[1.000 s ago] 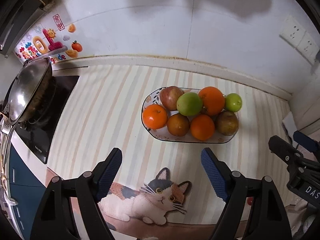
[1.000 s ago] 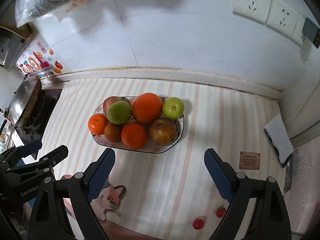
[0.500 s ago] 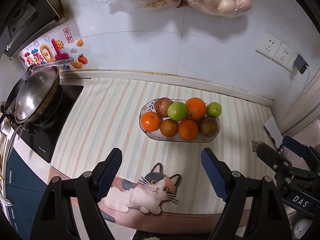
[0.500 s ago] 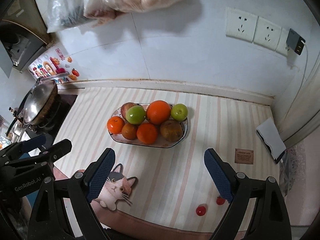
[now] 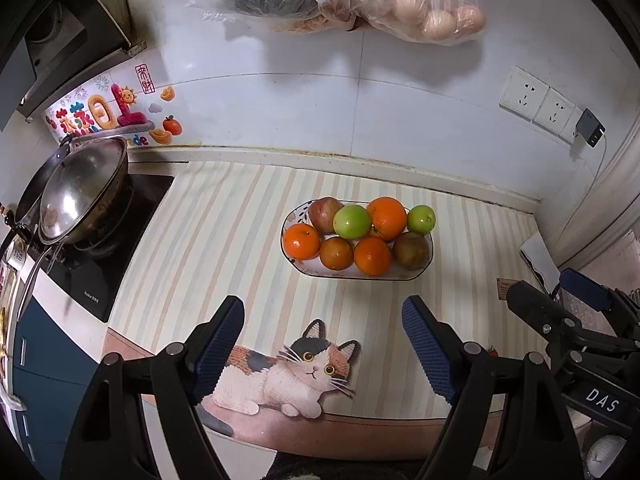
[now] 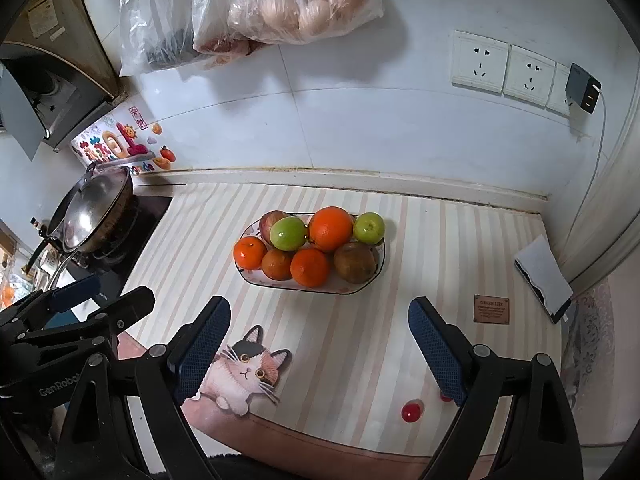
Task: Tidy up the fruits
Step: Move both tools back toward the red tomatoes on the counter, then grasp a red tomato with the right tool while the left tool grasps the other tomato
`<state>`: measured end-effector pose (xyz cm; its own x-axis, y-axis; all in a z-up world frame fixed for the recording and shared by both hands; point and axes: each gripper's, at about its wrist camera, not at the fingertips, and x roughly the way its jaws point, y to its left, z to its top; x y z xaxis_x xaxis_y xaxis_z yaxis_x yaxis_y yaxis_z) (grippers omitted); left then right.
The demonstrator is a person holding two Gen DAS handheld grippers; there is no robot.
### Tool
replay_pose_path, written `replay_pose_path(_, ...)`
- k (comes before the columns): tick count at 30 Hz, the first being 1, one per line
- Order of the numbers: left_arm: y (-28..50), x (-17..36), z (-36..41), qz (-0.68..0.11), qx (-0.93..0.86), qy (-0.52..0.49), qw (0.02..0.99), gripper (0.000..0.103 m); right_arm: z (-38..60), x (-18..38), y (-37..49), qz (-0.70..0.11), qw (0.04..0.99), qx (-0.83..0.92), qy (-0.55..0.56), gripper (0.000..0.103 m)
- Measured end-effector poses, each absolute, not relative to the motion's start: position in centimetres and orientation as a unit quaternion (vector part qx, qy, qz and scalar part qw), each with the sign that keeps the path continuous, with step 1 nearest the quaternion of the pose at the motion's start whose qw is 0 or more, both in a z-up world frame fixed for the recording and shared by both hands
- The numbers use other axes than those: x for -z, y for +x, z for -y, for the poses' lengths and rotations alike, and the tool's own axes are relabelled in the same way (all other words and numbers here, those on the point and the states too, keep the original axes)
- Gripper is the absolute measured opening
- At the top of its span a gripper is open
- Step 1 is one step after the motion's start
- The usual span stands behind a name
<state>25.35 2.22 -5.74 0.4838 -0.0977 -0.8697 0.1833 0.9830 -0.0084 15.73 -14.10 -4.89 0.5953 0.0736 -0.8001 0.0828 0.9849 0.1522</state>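
An oval patterned bowl sits mid-counter, piled with oranges, green apples, a red apple and a brown fruit. Two small red tomatoes lie near the counter's front right edge. My left gripper is open and empty, held back above the front edge. My right gripper is also open and empty, beside it to the right.
A lidded wok stands on a black stove at the left. Plastic bags of eggs hang on the wall. Wall sockets, a white box and a small brown card are at the right. A cat picture marks the mat.
Both grippers have pulled back and up from the bowl, so it looks smaller and farther. The hanging bags and sockets have come into view. The jaws stayed open.
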Motion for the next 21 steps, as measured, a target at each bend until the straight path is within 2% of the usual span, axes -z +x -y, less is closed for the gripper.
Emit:
replay_pose_path(10,25.9,7.4,0.2,-0.513,0.099,0.061,0.85,0.081,17.3,6.8,15.6,-0.456,0.881,0.019,0.119,0.093)
replay_pose_path(12,26.2,8.7,1.6,-0.527,0.108,0.071,0.84,0.087,19.2,8.3,15.5,-0.465,0.875,0.034,0.134,0.093)
replay_pose_path(18,26.6,14.0,7.1,-0.562,0.137,0.116,0.808,0.087,26.2,14.5,13.7,-0.504,0.835,0.092,0.201,0.092)
replay_pose_path(19,26.6,15.1,8.1,-0.567,0.142,0.127,0.801,0.087,27.2,15.6,13.3,-0.511,0.827,0.101,0.21,0.09)
replay_pose_path(20,26.5,16.0,9.0,-0.572,0.146,0.137,0.795,0.087,28.2,17.0,13.1,-0.52,0.819,0.109,0.219,0.082)
replay_pose_path(21,26.3,17.3,10.3,-0.581,0.155,0.148,0.785,0.087,29.3,18.5,12.8,-0.529,0.809,0.117,0.229,0.077)
